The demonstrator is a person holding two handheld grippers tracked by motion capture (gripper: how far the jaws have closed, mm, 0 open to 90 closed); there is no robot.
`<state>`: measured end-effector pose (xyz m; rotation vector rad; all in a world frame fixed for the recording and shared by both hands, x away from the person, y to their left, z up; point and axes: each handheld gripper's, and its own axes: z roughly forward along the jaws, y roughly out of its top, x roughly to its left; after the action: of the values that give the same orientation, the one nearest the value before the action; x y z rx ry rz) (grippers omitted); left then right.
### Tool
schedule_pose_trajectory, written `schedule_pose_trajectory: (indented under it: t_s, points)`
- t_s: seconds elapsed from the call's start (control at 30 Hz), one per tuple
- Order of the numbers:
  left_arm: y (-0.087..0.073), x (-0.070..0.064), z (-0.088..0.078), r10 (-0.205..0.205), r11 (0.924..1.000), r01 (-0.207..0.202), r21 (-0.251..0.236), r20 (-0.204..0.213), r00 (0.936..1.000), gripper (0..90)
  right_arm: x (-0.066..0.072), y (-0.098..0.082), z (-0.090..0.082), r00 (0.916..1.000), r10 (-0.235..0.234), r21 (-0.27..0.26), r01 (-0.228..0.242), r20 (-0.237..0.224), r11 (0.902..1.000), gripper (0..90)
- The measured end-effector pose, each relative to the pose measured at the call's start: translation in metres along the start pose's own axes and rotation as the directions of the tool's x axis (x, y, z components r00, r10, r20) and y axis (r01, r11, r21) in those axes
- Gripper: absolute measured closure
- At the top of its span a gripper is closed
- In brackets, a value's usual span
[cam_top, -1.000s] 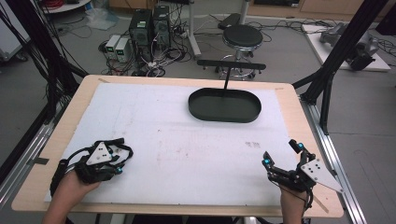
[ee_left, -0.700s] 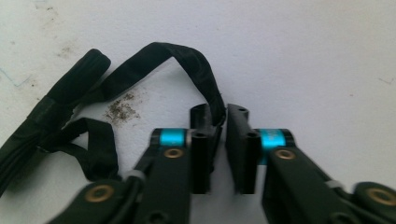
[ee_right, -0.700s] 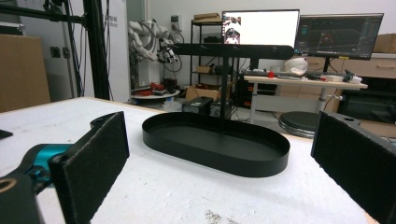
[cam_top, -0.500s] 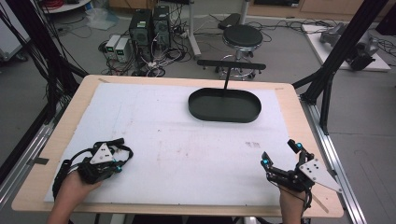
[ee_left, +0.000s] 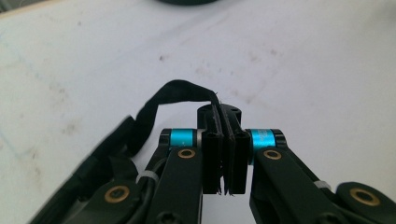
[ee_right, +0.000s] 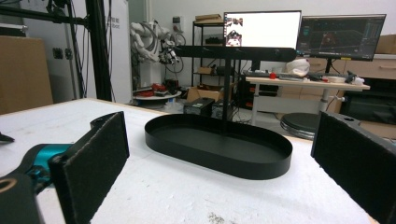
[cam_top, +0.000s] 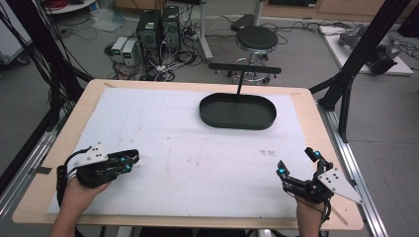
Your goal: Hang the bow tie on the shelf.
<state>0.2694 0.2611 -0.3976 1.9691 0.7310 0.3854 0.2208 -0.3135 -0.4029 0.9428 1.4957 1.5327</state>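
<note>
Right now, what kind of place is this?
Probably a robotics lab or workshop: desktop computers and tangled cables on the floor, monitors on a desk, and a white robot arm behind the black tray.

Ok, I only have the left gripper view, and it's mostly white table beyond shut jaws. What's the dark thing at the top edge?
Observer: A black oval metal tray, empty, on the far side of the white table.
Operator: Anything standing by it?
Observer: A black T-shaped stand rises just behind the tray.
Operator: And the right gripper?
Observer: The right gripper is near the table's front right corner, jaws wide open, facing the tray.
Operator: Where's mine?
Observer: The left gripper is at the front left, held low over the table.
</note>
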Motion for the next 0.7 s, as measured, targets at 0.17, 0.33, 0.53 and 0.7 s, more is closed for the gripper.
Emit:
schedule_pose_trajectory:
  t_s: [0.17,0.33,0.53,0.7]
  points:
    - [0.024,-0.005,0.004,0.029,0.9989,-0.027,-0.039,0.039,0.9988,87.0,0.001,0.002,0.001,1.0,-0.006,-0.004,0.006,-0.003,1.0,3.2]
    - [0.05,-0.008,0.007,0.059,0.9941,-0.052,-0.096,0.074,0.9955,87.0,0.001,0.002,0.0,1.0,0.007,-0.003,-0.007,-0.004,1.0,3.2]
    - [0.082,-0.015,0.014,0.113,0.9793,-0.095,-0.179,0.09,0.9895,87.0,-0.001,0.002,0.001,1.0,0.0,-0.008,0.0,-0.004,1.0,3.2]
    - [0.107,-0.02,0.03,0.153,0.9663,-0.127,-0.224,0.102,0.983,87.0,0.0,0.001,0.002,1.0,-0.001,-0.008,0.001,-0.01,1.0,3.2]
